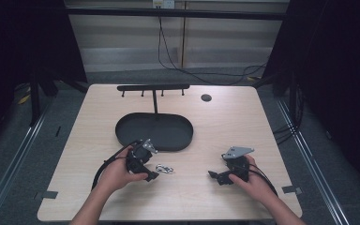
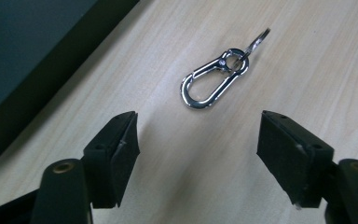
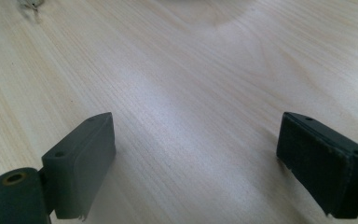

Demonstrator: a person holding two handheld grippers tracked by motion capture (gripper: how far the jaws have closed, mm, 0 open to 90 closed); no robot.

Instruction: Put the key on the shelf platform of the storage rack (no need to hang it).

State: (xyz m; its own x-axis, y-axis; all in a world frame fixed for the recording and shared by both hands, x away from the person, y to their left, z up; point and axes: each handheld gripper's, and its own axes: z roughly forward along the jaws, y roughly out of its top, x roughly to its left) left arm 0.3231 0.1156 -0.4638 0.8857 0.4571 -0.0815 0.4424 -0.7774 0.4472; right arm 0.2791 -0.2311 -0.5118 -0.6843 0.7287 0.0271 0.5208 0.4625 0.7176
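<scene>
Left gripper view: the left gripper [image 2: 198, 154] is hovering with its fingers [image 2: 116, 156] spread wide, a silver carabiner clip [image 2: 214, 79] lying on the wooden counter [image 2: 307, 70] just ahead of their tips, untouched. The right gripper [image 3: 196, 163] is holding its fingers [image 3: 81, 165] apart over bare counter.

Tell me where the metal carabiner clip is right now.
In the high view the carabiner clip lies flat on the table, just right of the left gripper and in front of the dark oval tray.
</scene>
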